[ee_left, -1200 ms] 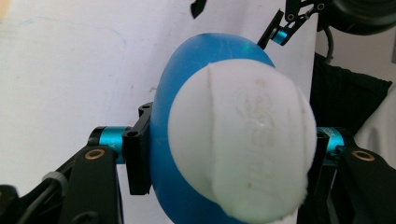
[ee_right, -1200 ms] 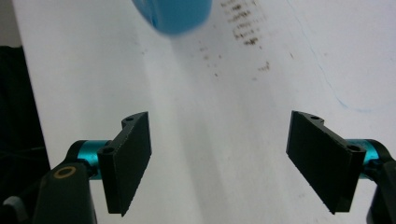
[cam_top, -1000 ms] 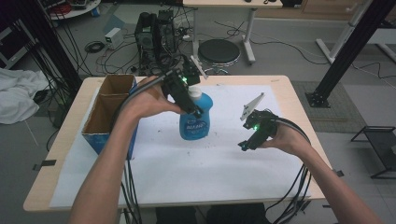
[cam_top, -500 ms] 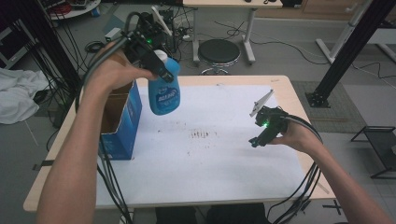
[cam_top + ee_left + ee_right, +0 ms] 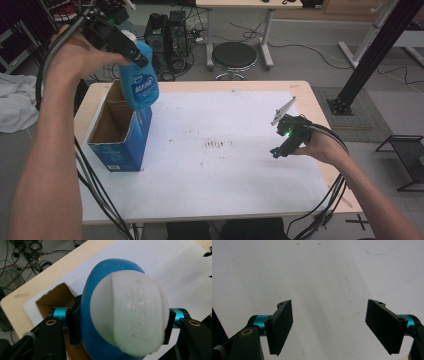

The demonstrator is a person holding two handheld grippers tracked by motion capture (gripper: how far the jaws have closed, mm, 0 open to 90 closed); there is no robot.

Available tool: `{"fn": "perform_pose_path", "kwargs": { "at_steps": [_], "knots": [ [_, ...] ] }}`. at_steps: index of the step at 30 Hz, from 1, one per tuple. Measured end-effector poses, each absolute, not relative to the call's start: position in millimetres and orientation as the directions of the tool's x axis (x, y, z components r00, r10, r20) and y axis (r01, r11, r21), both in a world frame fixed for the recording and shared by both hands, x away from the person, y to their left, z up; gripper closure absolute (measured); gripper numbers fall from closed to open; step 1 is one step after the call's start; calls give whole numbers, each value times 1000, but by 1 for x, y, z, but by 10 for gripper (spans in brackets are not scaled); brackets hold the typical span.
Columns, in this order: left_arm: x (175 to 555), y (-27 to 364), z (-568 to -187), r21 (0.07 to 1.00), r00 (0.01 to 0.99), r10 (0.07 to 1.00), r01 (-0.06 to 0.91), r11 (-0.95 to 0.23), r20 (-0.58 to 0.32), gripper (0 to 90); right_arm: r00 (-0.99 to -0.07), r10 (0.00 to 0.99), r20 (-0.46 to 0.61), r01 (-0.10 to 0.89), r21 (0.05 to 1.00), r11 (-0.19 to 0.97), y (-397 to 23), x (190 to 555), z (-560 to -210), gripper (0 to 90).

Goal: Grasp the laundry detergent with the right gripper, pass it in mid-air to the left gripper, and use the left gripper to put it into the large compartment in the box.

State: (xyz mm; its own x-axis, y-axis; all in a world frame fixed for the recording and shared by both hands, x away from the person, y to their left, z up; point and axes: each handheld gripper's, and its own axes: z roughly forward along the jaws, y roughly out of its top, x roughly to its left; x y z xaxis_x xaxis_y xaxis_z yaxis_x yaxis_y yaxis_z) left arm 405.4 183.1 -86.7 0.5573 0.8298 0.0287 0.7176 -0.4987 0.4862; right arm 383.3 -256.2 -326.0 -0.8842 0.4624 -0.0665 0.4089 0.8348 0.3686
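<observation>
A blue bottle (image 5: 141,85) with a white cap (image 5: 127,315) hangs in the air over the right rim of an open cardboard box (image 5: 121,150). My left gripper (image 5: 137,56) is shut on the bottle just under the cap, and its pads (image 5: 73,326) press both sides. In the left gripper view the box's open mouth (image 5: 53,298) lies below and to the left. My right gripper (image 5: 278,151) hovers low over the white sheet (image 5: 225,170) at the table's right side. Its jaws stand open with nothing between them (image 5: 329,327).
The box stands at the table's left edge, its blue outer wall facing me. A stool (image 5: 234,55), computer cases (image 5: 167,30) and cables lie on the floor behind the table. A black frame post (image 5: 367,55) rises at the right. Cables trail from both grippers.
My left gripper has carried the bottle up from the middle of the table and leftward to above the box. The right gripper has barely shifted.
</observation>
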Motion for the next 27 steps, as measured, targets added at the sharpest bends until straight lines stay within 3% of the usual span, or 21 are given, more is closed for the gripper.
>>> {"fn": "perform_pose_path", "kwargs": {
  "at_steps": [12,27],
  "knots": [
    [405,219,-97,471,422,905,789,-394,51,383,-880,468,-76,414,357,837,-260,384,-329,214],
    [401,246,-138,431,432,901,807,-404,35,383,-872,481,-90,427,340,838,-262,380,-334,215]
  ]
}}
